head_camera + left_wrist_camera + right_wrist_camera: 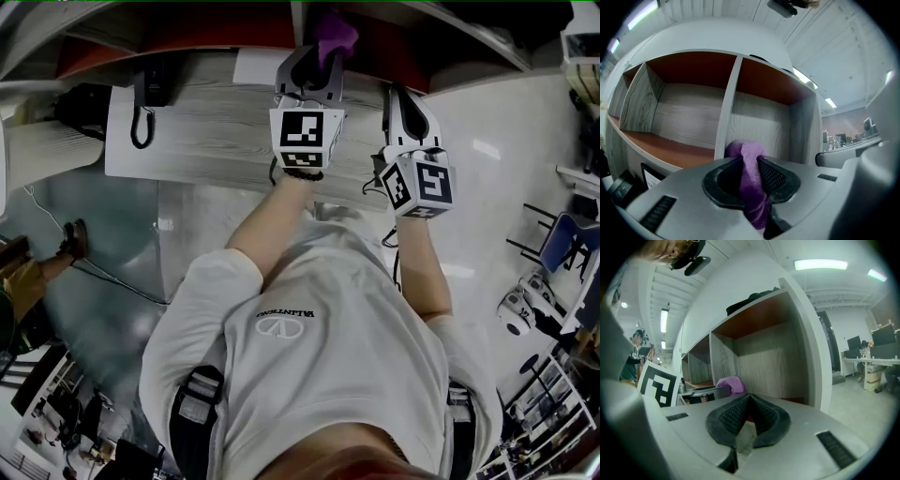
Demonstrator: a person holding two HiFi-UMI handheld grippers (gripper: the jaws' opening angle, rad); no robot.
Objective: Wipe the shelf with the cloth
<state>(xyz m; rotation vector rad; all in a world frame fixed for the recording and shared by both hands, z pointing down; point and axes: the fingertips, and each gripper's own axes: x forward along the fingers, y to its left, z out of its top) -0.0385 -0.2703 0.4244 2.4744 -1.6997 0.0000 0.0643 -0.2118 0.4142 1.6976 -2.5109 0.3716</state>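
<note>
Purple cloth (745, 150) is pinched in the left gripper (751, 171), held up at the front of the shelf (670, 147). Right gripper (746, 404) is closed on nothing. Wiping seems about to begin: next, press it flat onto the shelf.

I see a shelf (689, 112) of grey wood-grain panels. An upright divider (725, 108) splits it into open compartments side by side. The bottom board (661, 147) of the left compartment is reddish brown, and so is the underside of the top board. A dark bundle (750, 298) lies on the shelf's top, near its front edge. In the head view a pale wood-grain counter (216, 131) sits under the shelf. It carries a black telephone (150, 89) and a white sheet (261, 66).
</note>
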